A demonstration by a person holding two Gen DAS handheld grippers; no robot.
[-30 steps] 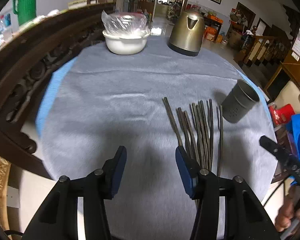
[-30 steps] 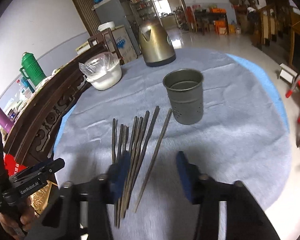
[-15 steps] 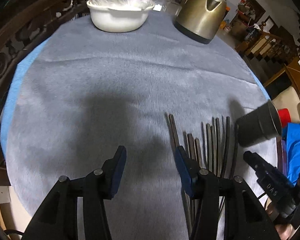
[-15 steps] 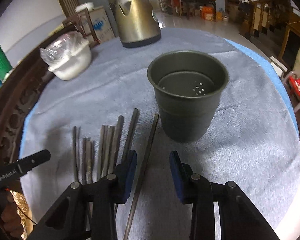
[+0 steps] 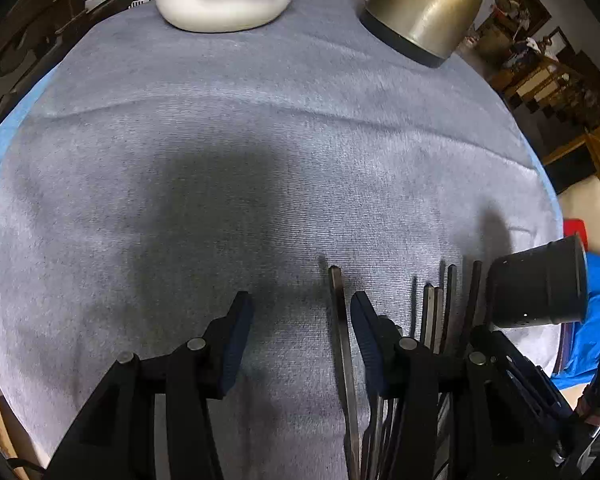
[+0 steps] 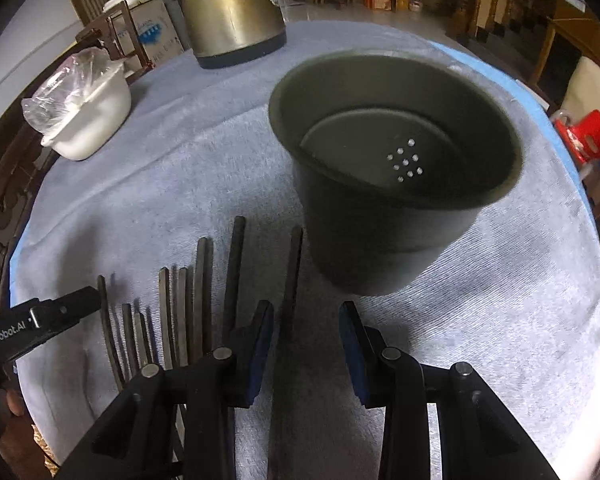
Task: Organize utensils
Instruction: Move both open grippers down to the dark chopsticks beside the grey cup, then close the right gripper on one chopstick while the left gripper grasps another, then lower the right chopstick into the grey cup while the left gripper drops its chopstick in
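The left tool hangs low over the grey cloth that covers the round surface, its blue-padded fingers spread wide with nothing between them. Just inside its right finger lies one dark chopstick, the leftmost of a row of chopsticks lying side by side on the cloth, their tips pointing far. To the right of the row stands a dark cup.

The right tool is low as well, with its fingers apart and empty. The rightmost chopstick runs into the gap between them, close to the left finger; whether a pad touches it cannot be told. The rest of the sticks lie to its left, and the left tool's black tip reaches in at the left end of the row. The cup, with small holes in its wall, stands just beyond, near the sticks' far ends. At the far side of the surface stand a brass-coloured kettle and a white bowl covered with plastic film.
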